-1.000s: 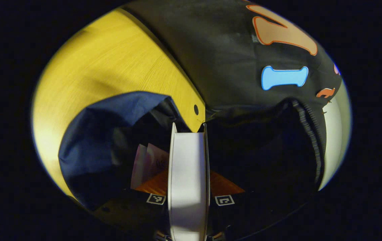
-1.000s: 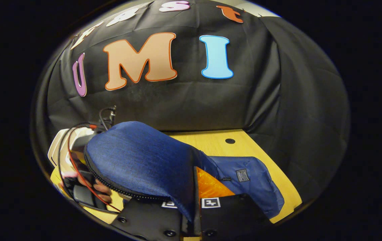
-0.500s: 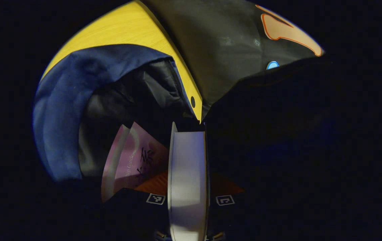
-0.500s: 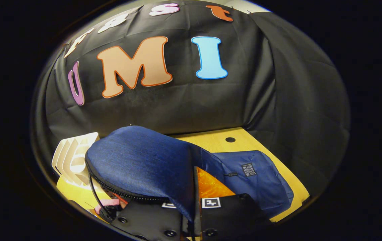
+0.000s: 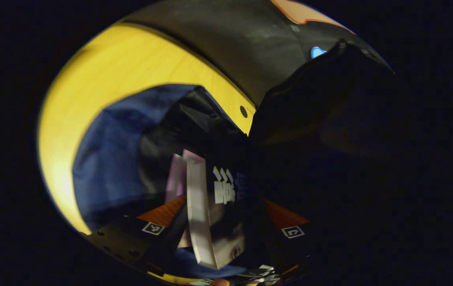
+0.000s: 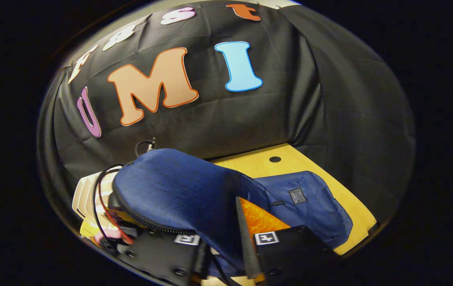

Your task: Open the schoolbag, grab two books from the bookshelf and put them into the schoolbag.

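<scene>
Woven blue fabric of schoolbag flap is pinched between right gripper fingers, jaws nearly closed, flap held raised. Zip teeth run along flap's curved edge. Left gripper is spread apart; book with pale page edge and dark glossy cover sits loosely between fingers, tilted, whether touched by either cannot be told. Second, pink book lies just behind, inside dark lining of bag mouth. Bag rests on smooth yellow wooden table. White slotted bookshelf stands beside bag.
</scene>
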